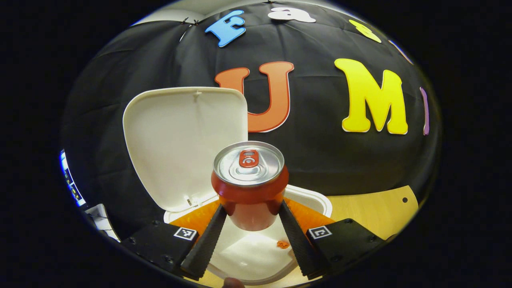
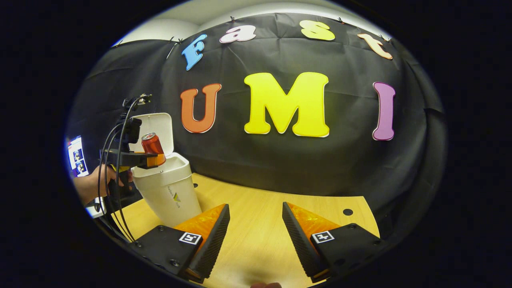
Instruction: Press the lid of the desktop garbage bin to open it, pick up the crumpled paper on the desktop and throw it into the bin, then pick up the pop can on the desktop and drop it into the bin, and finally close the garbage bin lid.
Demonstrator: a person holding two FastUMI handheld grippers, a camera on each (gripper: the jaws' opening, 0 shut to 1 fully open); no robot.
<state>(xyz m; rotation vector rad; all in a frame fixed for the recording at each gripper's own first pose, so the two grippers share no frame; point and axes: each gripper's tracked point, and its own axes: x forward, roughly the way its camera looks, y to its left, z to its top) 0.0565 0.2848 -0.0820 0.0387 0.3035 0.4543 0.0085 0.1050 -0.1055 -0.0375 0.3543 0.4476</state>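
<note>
In the left gripper view, the left hand-held gripper is clamped on the pop can, both fingers pressing its lower body, the can upright with its silver top facing the camera. Directly below it lies the open mouth of the garbage bin, white inside, with a small orange scrap on its floor (the crumpled paper cannot be made out there). The bin's lid stands raised at about 10 o'clock from the can. Beyond, at 3 o'clock, a strip of pale wooden surface with a round hole meets the black cloth wall. In the right gripper view, the right hand-held gripper hangs with its jaws spread wide and nothing between them over the surface. Far off at 10 o'clock a person's hand holds the other gripper, the can gripped just above the bin.
</note>
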